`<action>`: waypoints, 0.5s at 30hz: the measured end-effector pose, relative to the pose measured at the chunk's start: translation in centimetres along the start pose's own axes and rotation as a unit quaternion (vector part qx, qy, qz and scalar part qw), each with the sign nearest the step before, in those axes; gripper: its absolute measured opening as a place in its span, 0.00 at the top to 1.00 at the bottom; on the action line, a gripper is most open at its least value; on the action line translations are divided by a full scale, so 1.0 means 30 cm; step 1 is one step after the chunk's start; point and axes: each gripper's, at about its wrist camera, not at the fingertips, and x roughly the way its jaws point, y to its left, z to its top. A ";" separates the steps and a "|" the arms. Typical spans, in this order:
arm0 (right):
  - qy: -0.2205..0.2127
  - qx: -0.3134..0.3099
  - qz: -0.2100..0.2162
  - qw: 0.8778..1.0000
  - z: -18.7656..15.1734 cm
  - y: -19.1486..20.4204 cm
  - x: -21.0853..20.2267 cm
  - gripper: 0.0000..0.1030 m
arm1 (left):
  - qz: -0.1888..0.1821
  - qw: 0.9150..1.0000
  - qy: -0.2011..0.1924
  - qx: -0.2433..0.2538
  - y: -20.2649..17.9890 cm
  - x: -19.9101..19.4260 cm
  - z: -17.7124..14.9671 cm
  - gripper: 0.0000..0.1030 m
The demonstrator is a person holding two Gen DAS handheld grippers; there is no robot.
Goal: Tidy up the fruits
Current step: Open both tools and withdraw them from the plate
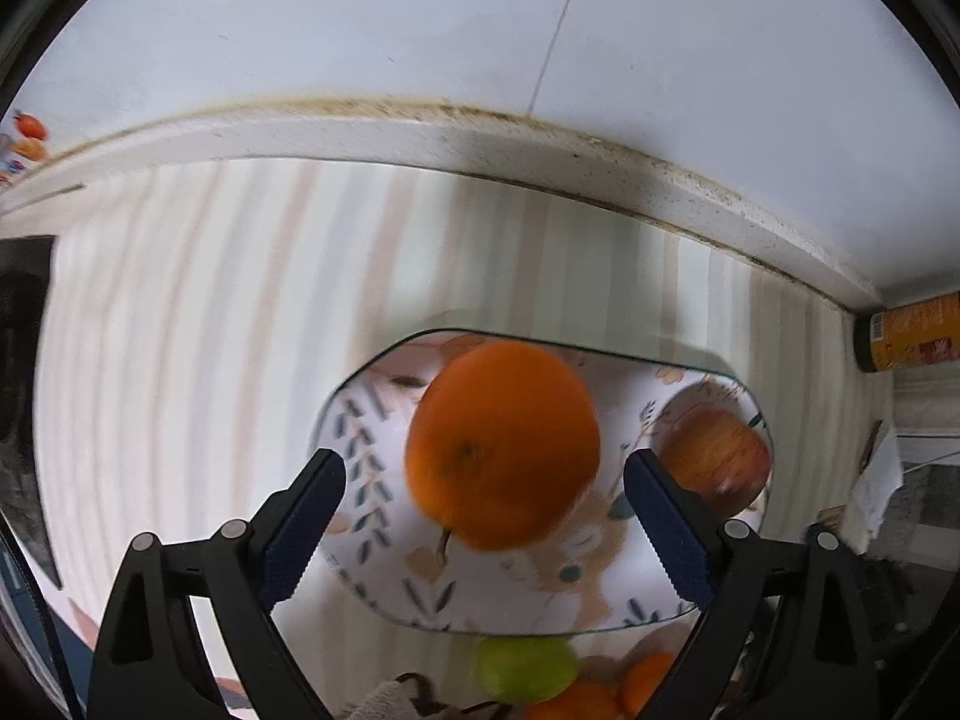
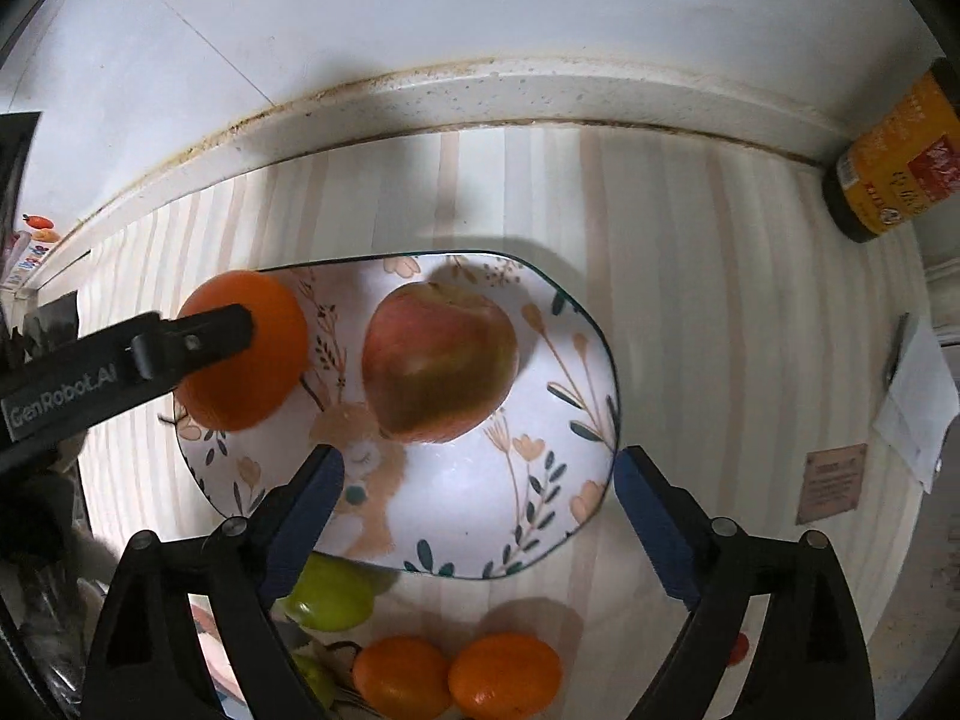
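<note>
Between the open left gripper [image 1: 485, 468], an orange [image 1: 503, 445].

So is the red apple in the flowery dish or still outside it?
In. The red apple sits inside the flowery dish, beside an orange, and no fingers touch it.

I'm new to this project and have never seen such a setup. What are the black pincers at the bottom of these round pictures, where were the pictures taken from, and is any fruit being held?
The pincers are two-finger grippers that a person holds, one per hand. A fisheye camera on each looks down along its fingers.

The left gripper hangs over an orange; the right gripper hangs over a red apple. Both fruits sit on a flowered plate on a striped cloth.

Both grippers are open and hold nothing. Nearer the camera lie a green fruit and two more oranges.
</note>
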 end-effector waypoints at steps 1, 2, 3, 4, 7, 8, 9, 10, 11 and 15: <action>-0.006 -0.004 -0.006 1.000 -0.009 0.001 -0.013 0.09 | 0.007 1.000 -0.007 0.001 0.002 -0.018 -0.025 0.08; -0.012 -0.007 -0.012 1.000 -0.021 0.002 -0.028 0.09 | 0.011 1.000 -0.013 -0.001 0.008 -0.034 -0.045 0.08; -0.016 -0.009 -0.011 1.000 -0.032 0.002 -0.043 0.09 | 0.014 1.000 -0.017 -0.002 0.021 -0.048 -0.051 0.08; -0.020 -0.010 -0.009 1.000 -0.041 0.002 -0.054 0.09 | 0.018 1.000 -0.026 -0.003 0.017 -0.065 -0.068 0.08; -0.036 -0.020 -0.011 0.999 -0.083 0.009 -0.092 0.09 | 0.026 0.998 -0.049 -0.005 0.051 -0.132 -0.124 0.08; -0.043 -0.023 -0.013 0.999 -0.097 0.009 -0.107 0.09 | 0.024 0.998 -0.059 -0.006 0.053 -0.159 -0.155 0.08; -0.051 -0.026 -0.015 0.998 -0.115 0.007 -0.127 0.09 | 0.024 0.998 -0.065 -0.006 0.061 -0.179 -0.171 0.08; -0.060 -0.029 -0.017 0.998 -0.134 0.003 -0.148 0.09 | 0.026 0.997 -0.075 -0.007 0.063 -0.205 -0.200 0.08; -0.068 -0.032 -0.020 0.997 -0.151 0.002 -0.171 0.09 | 0.026 0.996 -0.084 -0.008 0.061 -0.225 -0.219 0.08; -0.097 -0.035 -0.024 0.994 -0.233 -0.007 -0.256 0.09 | 0.030 0.993 -0.119 -0.003 0.061 -0.310 -0.303 0.08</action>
